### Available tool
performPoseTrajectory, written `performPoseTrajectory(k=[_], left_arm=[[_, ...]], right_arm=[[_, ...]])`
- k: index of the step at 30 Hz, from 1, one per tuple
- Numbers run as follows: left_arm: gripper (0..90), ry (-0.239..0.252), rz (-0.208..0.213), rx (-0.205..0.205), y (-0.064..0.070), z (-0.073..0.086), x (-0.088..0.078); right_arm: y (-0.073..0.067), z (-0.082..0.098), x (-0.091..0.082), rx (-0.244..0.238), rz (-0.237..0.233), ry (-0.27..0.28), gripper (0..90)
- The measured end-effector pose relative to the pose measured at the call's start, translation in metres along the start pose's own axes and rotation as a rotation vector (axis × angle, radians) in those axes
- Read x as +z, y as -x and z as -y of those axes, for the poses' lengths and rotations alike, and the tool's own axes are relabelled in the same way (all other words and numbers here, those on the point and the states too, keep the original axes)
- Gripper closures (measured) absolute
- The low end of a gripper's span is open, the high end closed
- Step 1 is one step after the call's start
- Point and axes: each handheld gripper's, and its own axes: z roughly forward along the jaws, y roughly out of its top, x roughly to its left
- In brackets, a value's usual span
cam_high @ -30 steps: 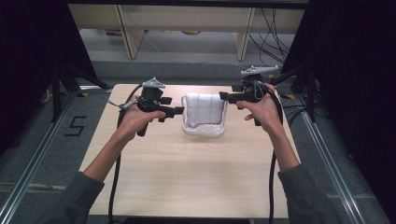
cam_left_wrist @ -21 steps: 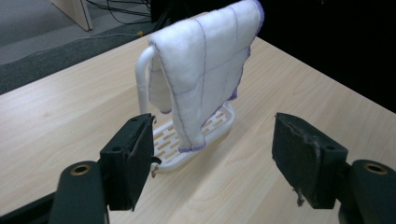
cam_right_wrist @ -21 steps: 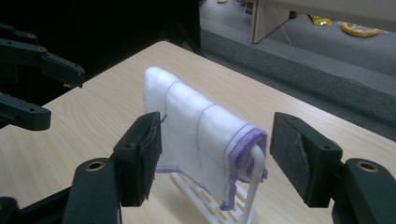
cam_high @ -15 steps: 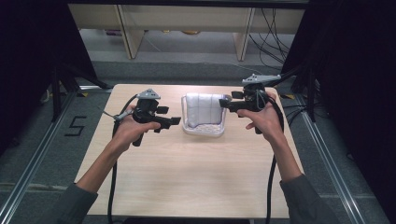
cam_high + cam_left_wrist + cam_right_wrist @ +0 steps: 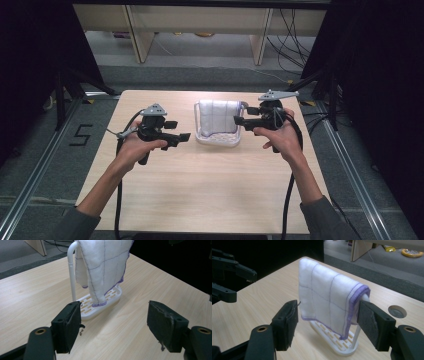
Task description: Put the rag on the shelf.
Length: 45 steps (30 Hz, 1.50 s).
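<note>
Landmark: we took the white slotted rack (image 5: 217,138) as our reference; it stood on the far middle part of the wooden table (image 5: 200,190).
Cloth: we found a white cloth with purple grid lines and purple hem (image 5: 329,300) draped over the rack's top rail, hanging down both sides, its lower edge just above the slotted base (image 5: 100,305).
Left gripper: we saw the left gripper (image 5: 181,137) held in the person's left hand (image 5: 134,150), just left of the rack and apart from it, its jaws set wide and empty, pointed toward the rack.
Right gripper: we saw the right gripper (image 5: 239,121) held in the right hand (image 5: 280,137), close by the rack's right side, its jaws spread wide with nothing between the pads; whether it touched the cloth we could not tell.
Table hole: we noted a round hole (image 5: 397,311) in the tabletop beyond the rack in the right gripper view.
</note>
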Motion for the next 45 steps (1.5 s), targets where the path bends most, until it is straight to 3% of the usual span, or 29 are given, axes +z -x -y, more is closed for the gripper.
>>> performPoseTrajectory(k=[13, 14, 16, 23, 25, 26, 27, 29, 30, 31, 33, 34, 36, 38, 39, 43, 44, 45], left_arm=[[26.1, 0.013, 0.008, 0.008, 0.009, 0.019, -0.005], [26.1, 0.012, 0.004, 0.009, 0.011, 0.020, -0.004], [26.1, 0.006, 0.012, 0.019, 0.012, 0.023, -0.004], [25.9, -0.006, 0.026, 0.028, 0.018, 0.031, 0.000], [25.8, 0.003, 0.029, 0.022, 0.020, 0.034, 0.000], [25.8, 0.003, 0.025, 0.024, 0.020, 0.035, 0.000], [25.7, -0.007, 0.027, 0.022, 0.020, 0.037, 0.000], [25.7, -0.004, 0.032, 0.024, 0.021, 0.041, 0.001], [25.7, -0.005, 0.029, 0.028, 0.021, 0.042, 0.001], [25.7, -0.012, 0.027, 0.036, 0.021, 0.044, 0.002], [25.7, -0.019, -0.001, 0.056, 0.020, 0.048, 0.004], [25.7, -0.020, -0.007, 0.047, 0.019, 0.051, 0.005], [25.7, -0.027, -0.001, 0.029, 0.018, 0.056, 0.007], [25.7, -0.032, -0.004, 0.030, 0.018, 0.062, 0.007], [25.7, -0.038, -0.005, 0.035, 0.018, 0.064, 0.007], [25.5, -0.045, 0.007, 0.036, 0.022, 0.073, 0.008], [25.3, -0.048, 0.007, 0.035, 0.023, 0.075, 0.008], [25.1, -0.048, 0.009, 0.040, 0.024, 0.077, 0.007]], right_arm=[[-0.009, 0.026, -0.005, 0.016, -0.024, 0.012, 33.7], [-0.008, 0.027, -0.006, -0.010, -0.015, 0.009, 33.6], [-0.010, 0.031, -0.006, 0.008, -0.020, 0.019, 33.5], [-0.013, 0.040, -0.008, -0.010, -0.032, 0.018, 33.3], [-0.016, 0.043, -0.008, 0.015, -0.041, 0.014, 33.2], [-0.014, 0.044, -0.008, -0.015, -0.039, 0.020, 33.2], [-0.014, 0.046, -0.009, -0.013, -0.033, 0.023, 33.2], [-0.015, 0.051, -0.009, 0.015, -0.040, 0.007, 33.2], [-0.014, 0.053, -0.008, -0.004, -0.036, 0.018, 33.2], [-0.015, 0.056, -0.007, 0.007, -0.035, 0.011, 33.2], [-0.015, 0.061, -0.005, 0.007, -0.047, -0.012, 33.2], [-0.015, 0.062, -0.004, -0.015, -0.038, -0.021, 33.2], [-0.016, 0.064, -0.003, -0.004, -0.035, -0.028, 33.1], [-0.017, 0.066, -0.003, 0.005, -0.031, -0.033, 33.1], [-0.016, 0.067, -0.002, -0.018, -0.023, -0.026, 33.0], [-0.022, 0.073, -0.002, 0.006, -0.035, -0.032, 32.9], [-0.022, 0.074, -0.002, -0.029, -0.023, -0.030, 32.9], [-0.024, 0.076, -0.002, -0.022, -0.030, -0.032, 32.9]])
